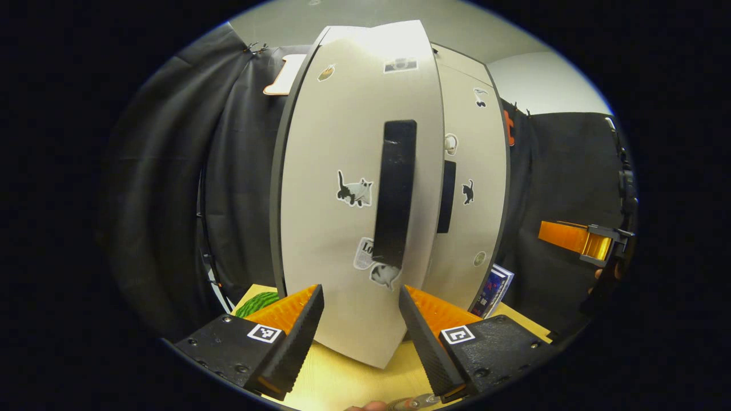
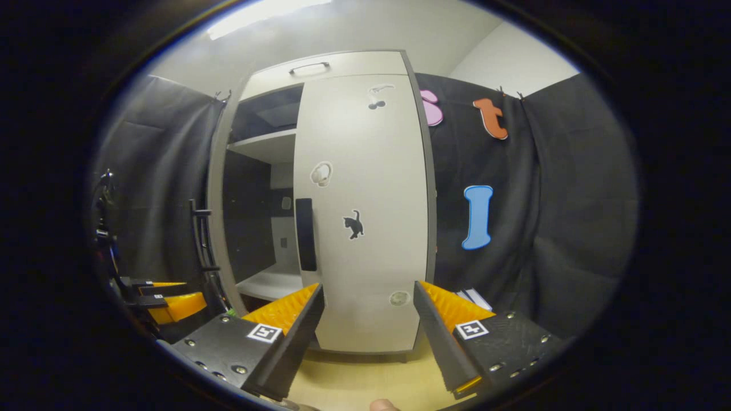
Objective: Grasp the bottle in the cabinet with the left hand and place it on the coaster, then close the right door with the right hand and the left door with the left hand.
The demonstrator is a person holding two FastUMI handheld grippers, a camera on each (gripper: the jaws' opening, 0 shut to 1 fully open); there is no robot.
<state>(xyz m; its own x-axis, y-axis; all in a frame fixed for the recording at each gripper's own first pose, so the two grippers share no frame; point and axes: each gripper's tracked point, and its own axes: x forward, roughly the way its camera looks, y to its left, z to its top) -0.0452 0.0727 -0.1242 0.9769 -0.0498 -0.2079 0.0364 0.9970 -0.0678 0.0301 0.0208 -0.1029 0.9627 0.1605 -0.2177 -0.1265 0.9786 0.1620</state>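
The cabinet's left door [image 1: 337, 240] stands close in front of my left gripper [image 1: 361, 325], angled part way towards shut, its black handle [image 1: 395, 194] just above the open fingers. Nothing is between them. Behind it the right door [image 1: 477, 228] lies flat against the cabinet. In the right gripper view the right door [image 2: 371, 257] is shut and the left half of the cabinet [image 2: 257, 228] gapes, showing dark shelves. My right gripper [image 2: 368, 325] hangs open before that door, holding nothing. A green striped flat thing [image 1: 257, 302], perhaps the coaster, peeks out left of the left door.
The cabinet stands on a pale wooden table [image 1: 342, 377]. A small booklet [image 1: 494, 288] leans at the cabinet's right foot. The right gripper [image 1: 594, 242] shows far right in the left gripper view; the left gripper [image 2: 165, 297] shows low left in the right gripper view. Black cloth walls surround the booth.
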